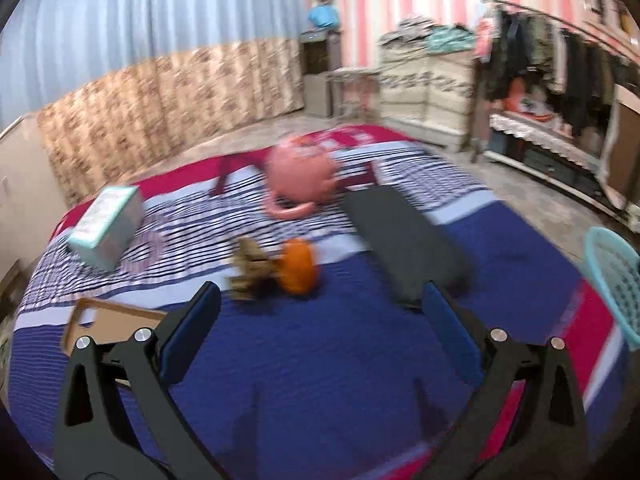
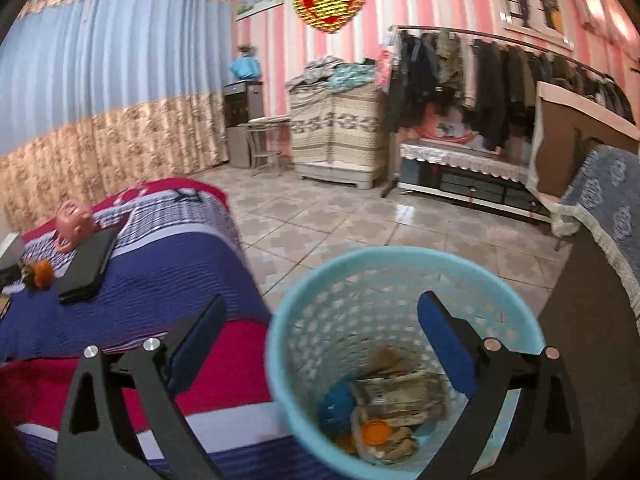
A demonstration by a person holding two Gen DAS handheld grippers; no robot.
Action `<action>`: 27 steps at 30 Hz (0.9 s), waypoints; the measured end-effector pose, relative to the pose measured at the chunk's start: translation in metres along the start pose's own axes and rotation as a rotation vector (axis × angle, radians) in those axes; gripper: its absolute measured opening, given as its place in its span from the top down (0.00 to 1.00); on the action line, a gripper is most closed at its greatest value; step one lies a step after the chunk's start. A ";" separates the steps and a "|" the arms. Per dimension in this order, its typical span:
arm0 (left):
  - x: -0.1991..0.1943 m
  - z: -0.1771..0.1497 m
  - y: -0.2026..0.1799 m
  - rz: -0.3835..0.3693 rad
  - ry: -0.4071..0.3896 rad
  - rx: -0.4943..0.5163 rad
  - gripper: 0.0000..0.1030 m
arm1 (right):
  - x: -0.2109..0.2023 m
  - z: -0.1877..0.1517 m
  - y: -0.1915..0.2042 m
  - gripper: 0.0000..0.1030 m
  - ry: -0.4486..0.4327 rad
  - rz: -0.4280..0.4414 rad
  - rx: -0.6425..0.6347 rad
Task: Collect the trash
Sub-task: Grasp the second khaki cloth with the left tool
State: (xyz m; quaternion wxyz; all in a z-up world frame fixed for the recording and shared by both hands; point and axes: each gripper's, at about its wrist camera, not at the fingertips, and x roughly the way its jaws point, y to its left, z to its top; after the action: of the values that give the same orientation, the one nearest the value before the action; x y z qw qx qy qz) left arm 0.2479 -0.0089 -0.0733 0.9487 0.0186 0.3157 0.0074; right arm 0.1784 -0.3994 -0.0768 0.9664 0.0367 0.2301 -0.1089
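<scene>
An orange peel (image 1: 298,266) and a brown crumpled scrap (image 1: 248,270) lie together on the striped bed cover (image 1: 320,360). My left gripper (image 1: 320,300) is open and empty, a little short of them. My right gripper (image 2: 320,312) is open and empty above the light blue trash basket (image 2: 280,360), which stands on the floor beside the bed. The basket holds crumpled paper (image 2: 404,396), a blue wad (image 2: 338,402) and an orange lid (image 2: 376,432). The peel and scrap also show far left in the right wrist view (image 2: 38,274). The basket's rim shows at the right edge of the left wrist view (image 1: 612,280).
On the bed lie a pink piggy toy (image 1: 300,172), a black flat case (image 1: 404,240), a teal box (image 1: 106,226) and a brown cardboard piece (image 1: 112,320). A clothes rack (image 2: 500,92), a covered cabinet (image 2: 340,132) and a tiled floor (image 2: 340,220) lie beyond.
</scene>
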 end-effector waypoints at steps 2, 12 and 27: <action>0.012 0.004 0.021 0.016 0.018 -0.037 0.06 | 0.002 -0.002 0.014 0.09 0.012 0.025 -0.024; 0.082 0.018 0.042 -0.046 0.150 -0.045 0.59 | 0.012 -0.008 0.080 0.09 0.069 0.172 -0.103; -0.023 -0.023 0.126 0.150 -0.059 -0.064 0.60 | 0.006 0.026 0.241 0.09 0.059 0.428 -0.239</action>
State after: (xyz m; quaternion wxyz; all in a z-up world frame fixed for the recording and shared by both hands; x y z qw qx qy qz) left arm 0.2156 0.1172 -0.0726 0.9544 0.0122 0.2848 0.0882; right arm 0.2502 -0.1697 -0.0512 0.9578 -0.0266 0.2563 0.1272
